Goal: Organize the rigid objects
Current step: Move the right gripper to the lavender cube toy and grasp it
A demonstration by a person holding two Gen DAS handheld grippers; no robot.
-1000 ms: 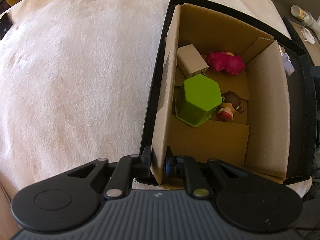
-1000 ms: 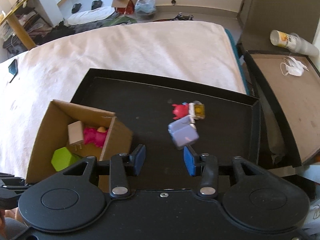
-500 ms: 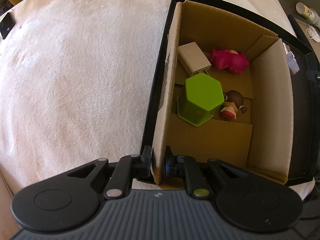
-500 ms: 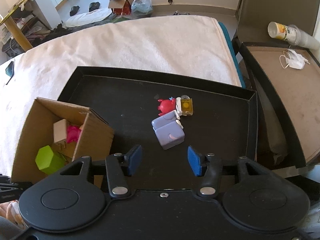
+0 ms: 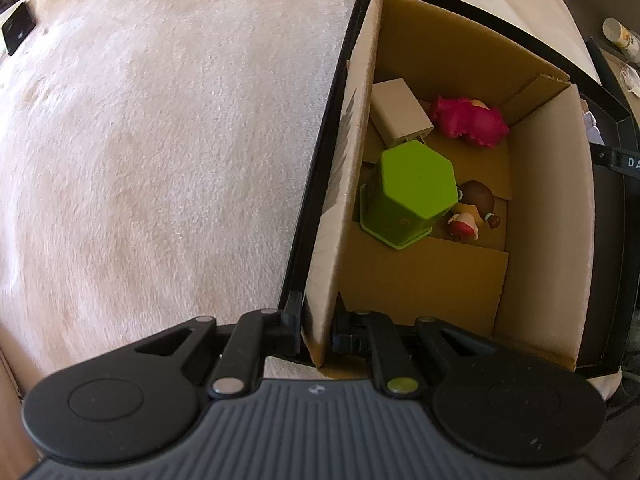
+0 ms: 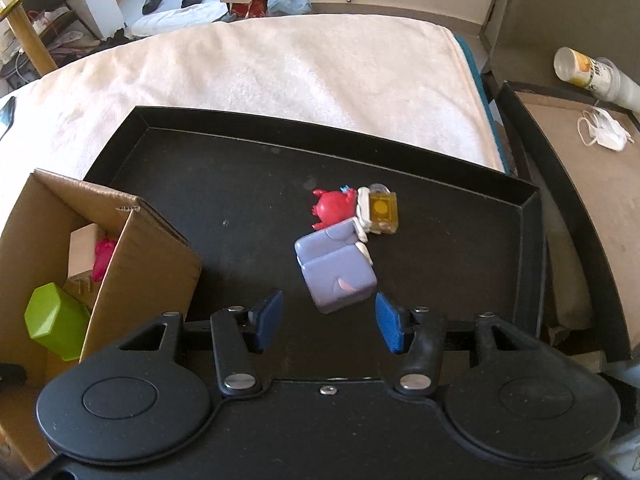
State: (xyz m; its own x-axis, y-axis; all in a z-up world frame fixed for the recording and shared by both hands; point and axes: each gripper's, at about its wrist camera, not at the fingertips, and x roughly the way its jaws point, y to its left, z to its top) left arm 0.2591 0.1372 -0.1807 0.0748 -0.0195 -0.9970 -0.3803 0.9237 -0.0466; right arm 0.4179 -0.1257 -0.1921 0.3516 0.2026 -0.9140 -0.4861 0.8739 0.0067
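My left gripper (image 5: 318, 320) is shut on the near left wall of the cardboard box (image 5: 344, 184). Inside the box lie a green hexagonal cup (image 5: 412, 192), a beige block (image 5: 400, 114), a pink toy (image 5: 468, 120) and a small brown figure (image 5: 472, 208). In the right wrist view the box (image 6: 152, 256) stands in the left of a black tray (image 6: 224, 184). My right gripper (image 6: 328, 320) is open, hanging just in front of a lavender block toy (image 6: 336, 268). A red figure (image 6: 334, 208) and a yellow cube (image 6: 382, 212) lie behind that block.
The tray rests on a cream blanket (image 6: 304, 76). To the right stands a brown tray (image 6: 576, 148) with a white mask (image 6: 604, 134) and a lying bottle (image 6: 588, 72). A dark device (image 5: 16, 28) lies at the blanket's far left.
The right gripper has sunk toward the tray, so the lavender block looms larger between its fingers, and its jaws stand wider than a second ago. The left gripper keeps its hold on the box wall.
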